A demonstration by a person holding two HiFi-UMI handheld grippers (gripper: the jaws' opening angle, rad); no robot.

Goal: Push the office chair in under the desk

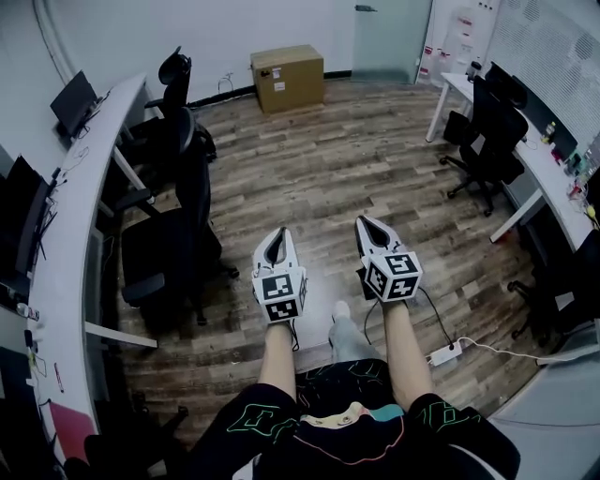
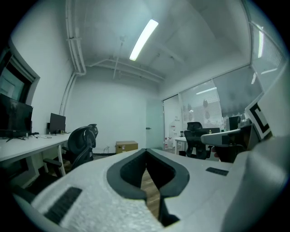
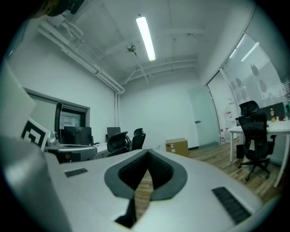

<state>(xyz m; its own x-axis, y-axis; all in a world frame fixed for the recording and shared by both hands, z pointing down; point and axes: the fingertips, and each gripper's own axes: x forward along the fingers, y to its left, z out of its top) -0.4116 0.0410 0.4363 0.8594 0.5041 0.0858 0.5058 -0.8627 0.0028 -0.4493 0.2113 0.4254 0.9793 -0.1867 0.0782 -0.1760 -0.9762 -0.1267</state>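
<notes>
Cool, even overhead light from ceiling tube lamp (image 2: 143,40). Room bright, shadows soft, darkest under desk (image 1: 75,234) at left. Gripper views: strong fisheye bend, black vignette in corners, near foreground blurred. Head view sharp, edges curved.

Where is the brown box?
In the head view, the brown box sits on the floor against the far wall, left of the glass door.

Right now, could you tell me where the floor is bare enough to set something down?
The wood-plank floor is bare in front of the brown cardboard box; crowded beside the black office chairs along the long white desk.
</notes>
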